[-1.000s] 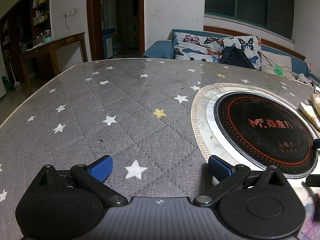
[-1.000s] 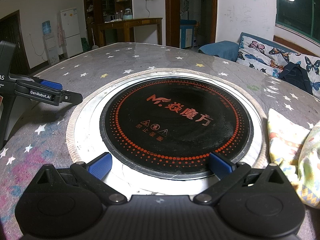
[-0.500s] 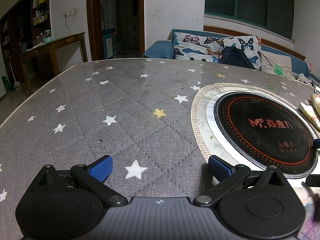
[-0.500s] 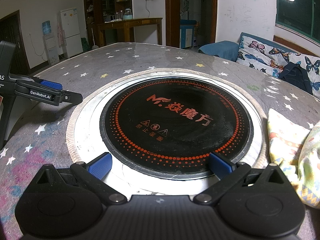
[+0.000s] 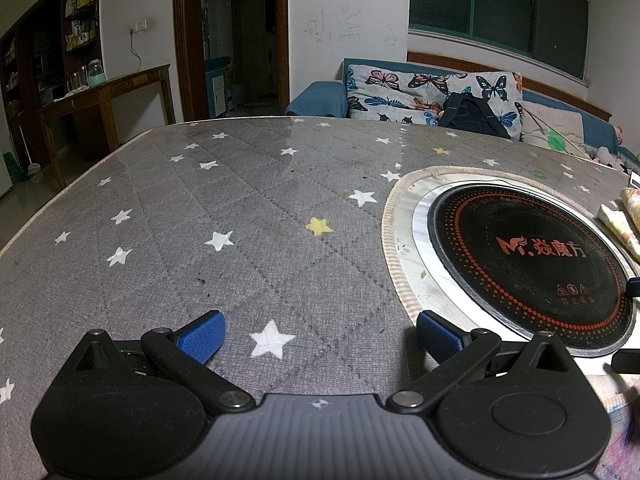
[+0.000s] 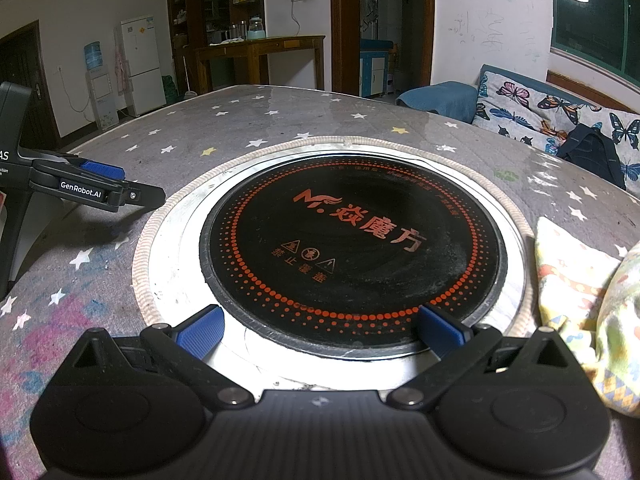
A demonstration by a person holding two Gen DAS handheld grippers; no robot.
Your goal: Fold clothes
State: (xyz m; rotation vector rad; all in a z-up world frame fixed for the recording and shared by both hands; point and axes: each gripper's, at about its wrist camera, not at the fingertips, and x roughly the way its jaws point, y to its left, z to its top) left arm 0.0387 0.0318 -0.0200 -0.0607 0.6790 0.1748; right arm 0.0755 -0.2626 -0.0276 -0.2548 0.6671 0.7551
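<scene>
A pale yellow patterned garment (image 6: 588,304) lies bunched on the table at the right edge of the right wrist view; its edge also shows in the left wrist view (image 5: 624,224). My left gripper (image 5: 318,336) is open and empty, low over the grey star-patterned table cover (image 5: 240,240). It also shows from the side in the right wrist view (image 6: 120,188). My right gripper (image 6: 320,330) is open and empty, over the near rim of the round black induction hob (image 6: 352,248), left of the garment.
The hob (image 5: 524,268) is set into the table with a metal ring and braided edge. A sofa with butterfly cushions (image 5: 432,92) and a dark bag (image 5: 468,116) stands behind the table. A wooden side table (image 6: 260,52) and fridge (image 6: 142,64) stand at the back.
</scene>
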